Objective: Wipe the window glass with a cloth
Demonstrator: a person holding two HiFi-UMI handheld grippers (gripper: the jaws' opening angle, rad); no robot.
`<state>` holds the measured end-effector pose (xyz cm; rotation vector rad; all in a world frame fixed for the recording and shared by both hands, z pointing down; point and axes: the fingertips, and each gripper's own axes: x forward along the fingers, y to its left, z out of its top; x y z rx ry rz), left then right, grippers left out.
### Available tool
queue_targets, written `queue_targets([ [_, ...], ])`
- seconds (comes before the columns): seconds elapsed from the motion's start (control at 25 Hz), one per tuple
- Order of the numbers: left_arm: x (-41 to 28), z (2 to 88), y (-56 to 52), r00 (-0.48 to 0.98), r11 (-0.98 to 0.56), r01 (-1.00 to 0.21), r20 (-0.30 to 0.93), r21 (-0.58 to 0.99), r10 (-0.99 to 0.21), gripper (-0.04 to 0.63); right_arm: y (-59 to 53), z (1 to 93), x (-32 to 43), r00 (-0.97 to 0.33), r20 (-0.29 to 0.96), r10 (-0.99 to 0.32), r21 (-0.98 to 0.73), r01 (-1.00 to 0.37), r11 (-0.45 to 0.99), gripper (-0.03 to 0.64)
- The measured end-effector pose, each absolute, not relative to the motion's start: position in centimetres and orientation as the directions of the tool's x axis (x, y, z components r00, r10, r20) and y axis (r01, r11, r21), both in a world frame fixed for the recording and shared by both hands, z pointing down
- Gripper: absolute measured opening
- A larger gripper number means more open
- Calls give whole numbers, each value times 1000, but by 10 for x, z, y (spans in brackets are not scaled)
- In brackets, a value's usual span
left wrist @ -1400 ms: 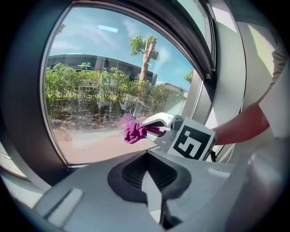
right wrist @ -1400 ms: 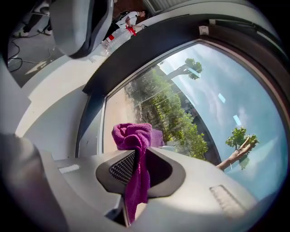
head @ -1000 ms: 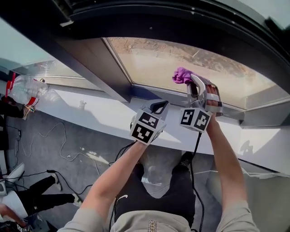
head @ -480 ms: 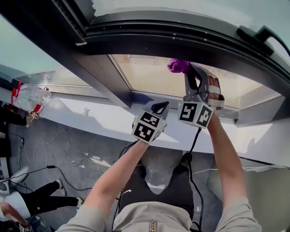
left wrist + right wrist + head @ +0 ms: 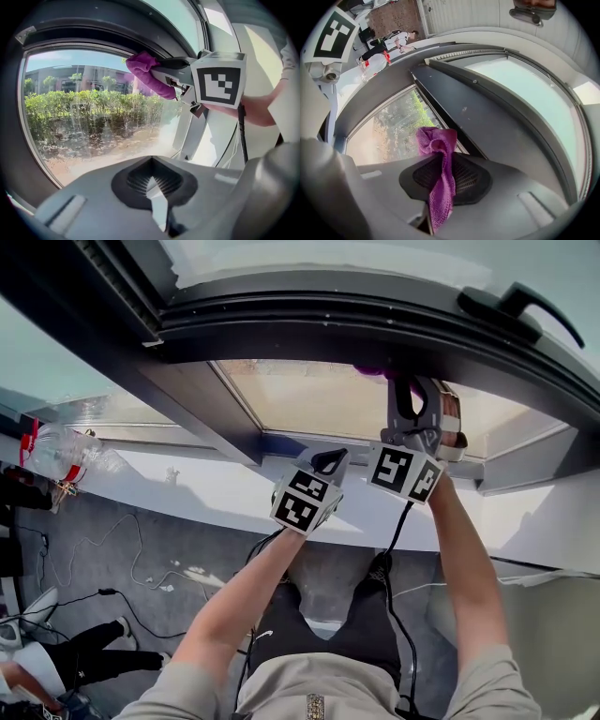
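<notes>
A streaked, curved window glass pane (image 5: pixel 319 395) sits in a dark metal frame (image 5: pixel 375 315) above a white sill (image 5: pixel 206 488), across the upper half of the head view. The right gripper (image 5: pixel 440 176) pinches a purple microfibre cloth (image 5: pixel 437 150), whose bunched end stands at the top edge of the glass, just under the frame, upper centre-right. The left gripper (image 5: pixel 152 187), jaws pressed together on nothing, hangs before the sill at frame centre.

The purple cloth (image 5: pixel 435 136) is bunched up and pinched in the right gripper (image 5: pixel 439 161), its crumpled end poking out near the frame's centre. The window glass (image 5: pixel 93 117) fills the left of the frame, streaked and dusty. The cloth sits at the pane's upper right edge.
</notes>
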<state>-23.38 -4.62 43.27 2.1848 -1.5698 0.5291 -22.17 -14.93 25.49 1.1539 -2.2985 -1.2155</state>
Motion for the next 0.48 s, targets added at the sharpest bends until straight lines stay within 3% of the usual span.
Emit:
queue_targets([
  [0.24,-214,448,-53,322,-304,-945,520,122,-791,0,-160,272,-201,-618,-106,-779,810,-509,293,81],
  [0.48,-201,481,-52,327,-297,-944,553,147,-766,0,-168,329,-188,-625,-15,-780,817,-458,351,81],
])
